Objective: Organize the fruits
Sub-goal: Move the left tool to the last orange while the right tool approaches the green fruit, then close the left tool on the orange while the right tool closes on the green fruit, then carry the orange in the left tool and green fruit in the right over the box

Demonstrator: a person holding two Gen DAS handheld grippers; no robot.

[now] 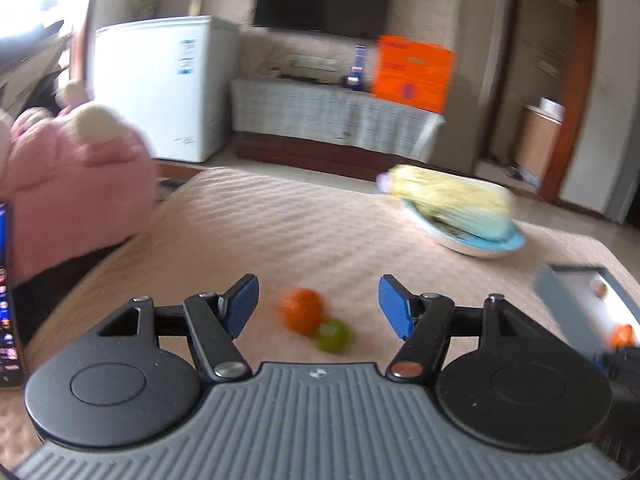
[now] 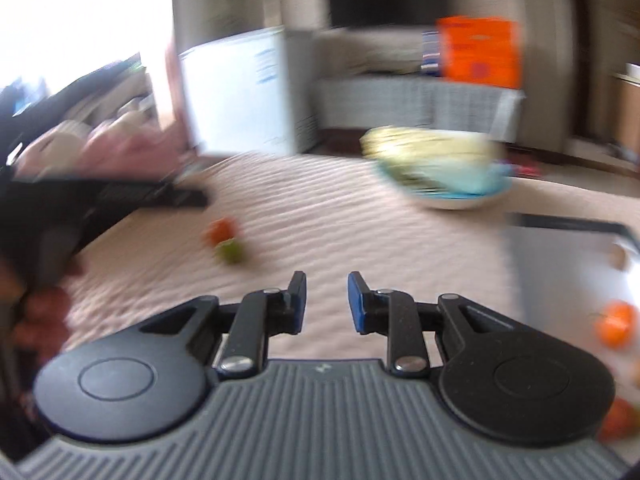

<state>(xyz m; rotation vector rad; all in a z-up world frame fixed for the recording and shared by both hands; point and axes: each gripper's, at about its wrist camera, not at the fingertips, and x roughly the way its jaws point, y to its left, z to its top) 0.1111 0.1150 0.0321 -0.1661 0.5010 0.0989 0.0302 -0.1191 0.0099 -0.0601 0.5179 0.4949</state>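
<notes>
An orange fruit [image 1: 301, 310] and a small green fruit [image 1: 332, 334] lie touching on the beige quilted bedcover [image 1: 280, 232]. My left gripper [image 1: 320, 306] is open just short of them. Both fruits show in the gap between its blue pads [image 1: 244, 304], and neither pad presses on them. In the blurred right wrist view the same orange fruit [image 2: 222, 230] and green fruit [image 2: 232, 252] lie far off to the left. My right gripper [image 2: 327, 300] is shut and holds nothing. A grey tray [image 2: 560, 248] at the right holds orange fruits [image 2: 616, 322].
A white and blue bowl [image 1: 472, 246] with a leafy yellow-green vegetable [image 1: 452, 196] stands at the back right of the bed. The grey tray [image 1: 568, 300] is at the right edge. A pink plush toy [image 1: 80, 176] and a phone [image 1: 8, 300] are at the left.
</notes>
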